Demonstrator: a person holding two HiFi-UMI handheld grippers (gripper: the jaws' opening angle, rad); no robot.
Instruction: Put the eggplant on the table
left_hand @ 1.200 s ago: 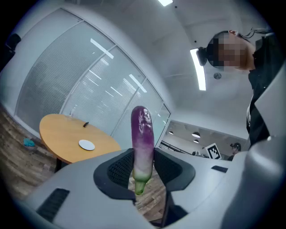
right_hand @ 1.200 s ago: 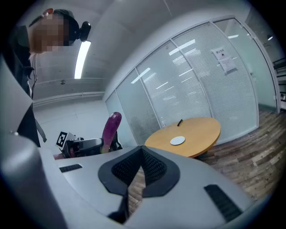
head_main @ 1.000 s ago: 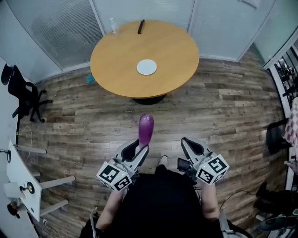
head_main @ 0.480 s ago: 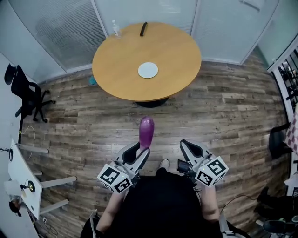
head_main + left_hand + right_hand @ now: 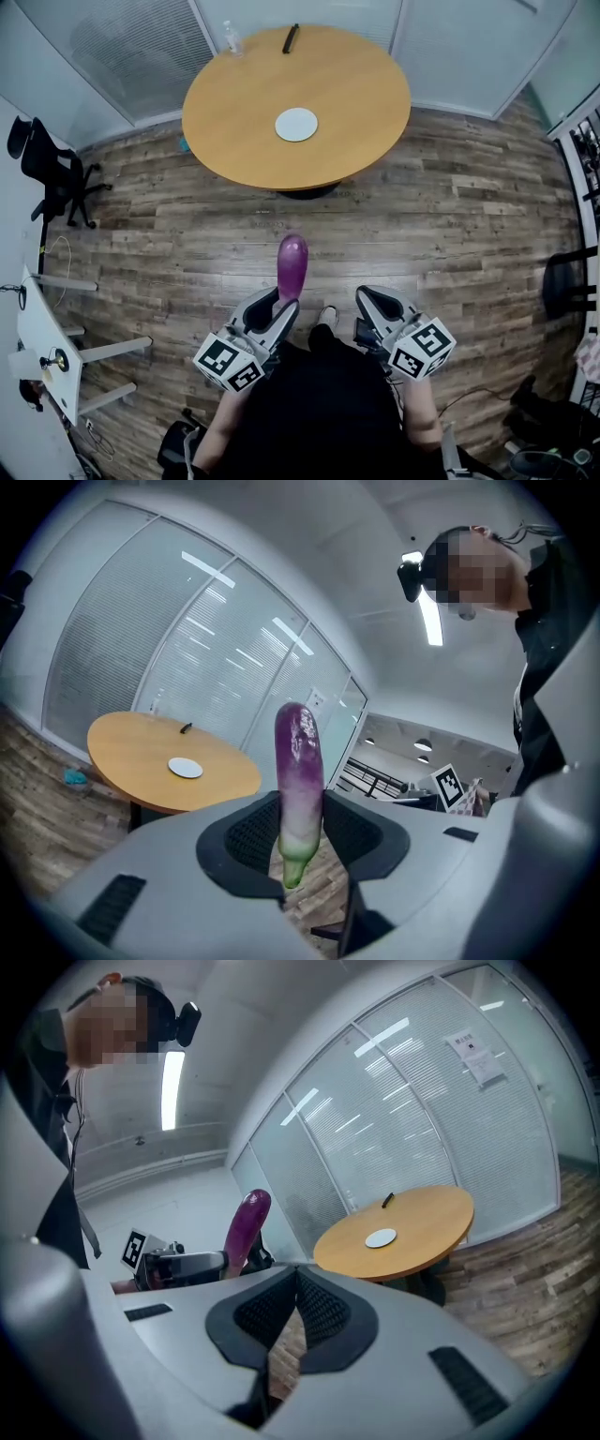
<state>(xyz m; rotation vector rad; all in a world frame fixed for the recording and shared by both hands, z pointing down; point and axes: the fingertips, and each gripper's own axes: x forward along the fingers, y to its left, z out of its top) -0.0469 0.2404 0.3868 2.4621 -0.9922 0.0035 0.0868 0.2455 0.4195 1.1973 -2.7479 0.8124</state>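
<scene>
The round wooden table (image 5: 356, 94) stands well ahead across the floor, with a small white plate (image 5: 296, 124) near its middle. The eggplant (image 5: 292, 265) is not on it yet — it juts forward from the left gripper (image 5: 279, 309), whose jaws clamp its pale green stem end while the purple body hangs free beyond. It looks light, smooth-skinned and slightly yielding, so a hold this near the end may let it swing or slip — a grip nearer mid-body would likely be steadier. The right gripper (image 5: 377, 307) carries nothing, its jaws pressed together.

No print can be read (the notice (image 5: 473, 1057) on the glass wall (image 5: 403, 1110) is too small).
</scene>
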